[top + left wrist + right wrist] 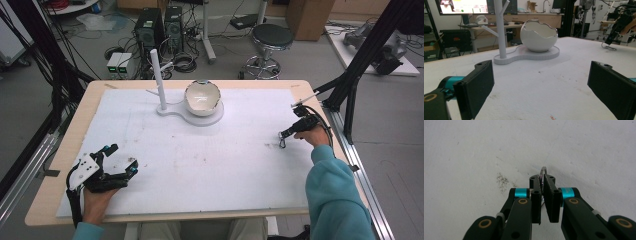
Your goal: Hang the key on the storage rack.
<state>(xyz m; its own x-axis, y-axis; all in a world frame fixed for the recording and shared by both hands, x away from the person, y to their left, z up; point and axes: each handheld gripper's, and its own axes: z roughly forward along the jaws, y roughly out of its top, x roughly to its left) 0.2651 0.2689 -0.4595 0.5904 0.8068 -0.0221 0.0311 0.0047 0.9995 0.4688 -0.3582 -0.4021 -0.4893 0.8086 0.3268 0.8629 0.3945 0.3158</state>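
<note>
White egg-shaped bowl (202, 98) and branch stand (159, 82) upper centre on mat (200, 165); left gripper (120, 159) jaws wide apart lower left; right gripper (543, 180) clamps thin metal ring (543, 170).

A thin metal ring (543, 171) stands upright on edge, pinched between my right gripper's (543, 180) jaws, low over the white mat (200, 160).

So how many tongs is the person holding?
2. The left tongs sit near the table's front left corner, wide open with nothing between them. The right tongs are at the right side, closed on a thin metal ring against the white mat.
</note>
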